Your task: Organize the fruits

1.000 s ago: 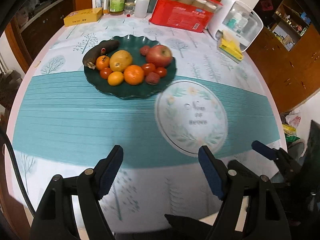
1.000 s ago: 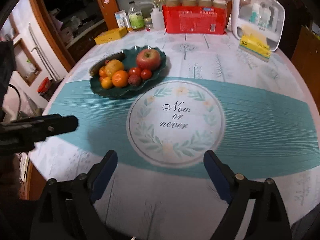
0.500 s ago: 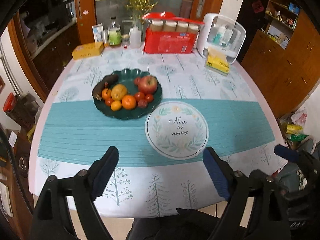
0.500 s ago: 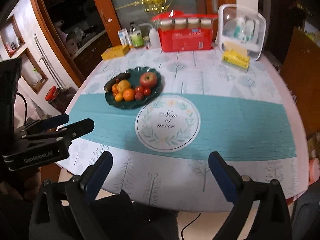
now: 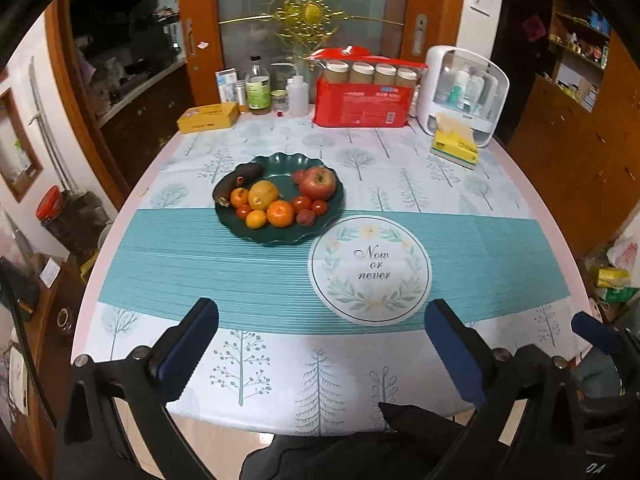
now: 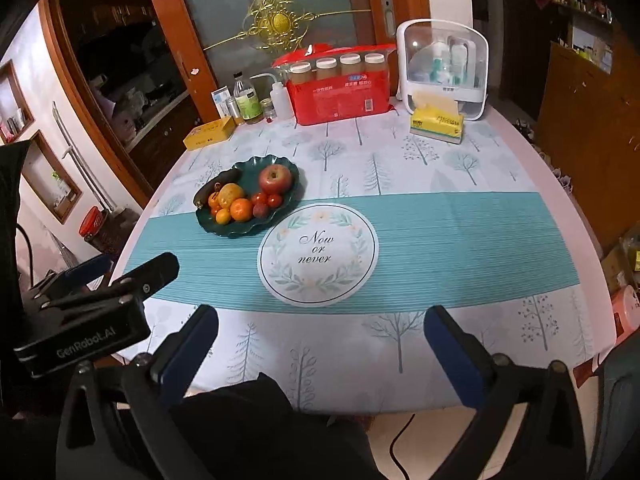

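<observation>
Left gripper (image 6: 120,268) body reads "GenRobot.AI". Green plate (image 5: 248,232) of fruit (image 5: 318,183) left of centre; round mat (image 5: 370,270) beside it reads "Now or never". Both grippers, right gripper (image 6: 320,344) included, have just been opening; nothing between jaws. More room visible than before.

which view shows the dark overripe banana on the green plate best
The left wrist view: the dark, blackened banana lies along the back left rim of the scalloped green plate, with its whole curve and both ends visible. In the right wrist view the banana looks smaller and flatter, with its near end tucked behind the small oranges.
</observation>
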### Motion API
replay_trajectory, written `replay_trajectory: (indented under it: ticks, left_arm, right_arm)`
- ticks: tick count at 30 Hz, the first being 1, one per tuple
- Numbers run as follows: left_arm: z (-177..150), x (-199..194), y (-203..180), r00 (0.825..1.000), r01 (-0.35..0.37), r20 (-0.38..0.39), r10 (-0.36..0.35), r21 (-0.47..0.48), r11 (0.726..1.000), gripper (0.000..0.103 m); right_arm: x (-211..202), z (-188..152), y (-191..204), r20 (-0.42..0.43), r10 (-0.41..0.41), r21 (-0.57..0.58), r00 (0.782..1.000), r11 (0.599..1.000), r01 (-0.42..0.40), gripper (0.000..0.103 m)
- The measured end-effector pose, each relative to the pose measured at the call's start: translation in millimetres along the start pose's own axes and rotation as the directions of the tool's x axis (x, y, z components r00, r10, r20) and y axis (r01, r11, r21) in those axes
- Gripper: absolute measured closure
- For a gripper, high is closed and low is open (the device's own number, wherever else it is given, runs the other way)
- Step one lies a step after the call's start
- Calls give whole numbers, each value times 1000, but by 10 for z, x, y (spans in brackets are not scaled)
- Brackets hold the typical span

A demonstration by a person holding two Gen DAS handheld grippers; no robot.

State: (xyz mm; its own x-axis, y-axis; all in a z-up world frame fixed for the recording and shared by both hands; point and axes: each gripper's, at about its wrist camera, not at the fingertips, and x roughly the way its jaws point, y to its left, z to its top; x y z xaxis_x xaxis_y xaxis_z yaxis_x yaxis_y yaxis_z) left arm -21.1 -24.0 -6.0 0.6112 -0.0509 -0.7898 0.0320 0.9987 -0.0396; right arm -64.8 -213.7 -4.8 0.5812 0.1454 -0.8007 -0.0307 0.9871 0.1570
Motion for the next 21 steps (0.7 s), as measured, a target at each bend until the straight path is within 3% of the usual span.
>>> replay_trajectory:
  ticks: [21]
  left_arm:
    - [-54,-86,-154,998,-57,22,56,11,998,1]
  right_arm:
    - [1,-55,-130,-19,-3,-10,1000,1000,3,0]
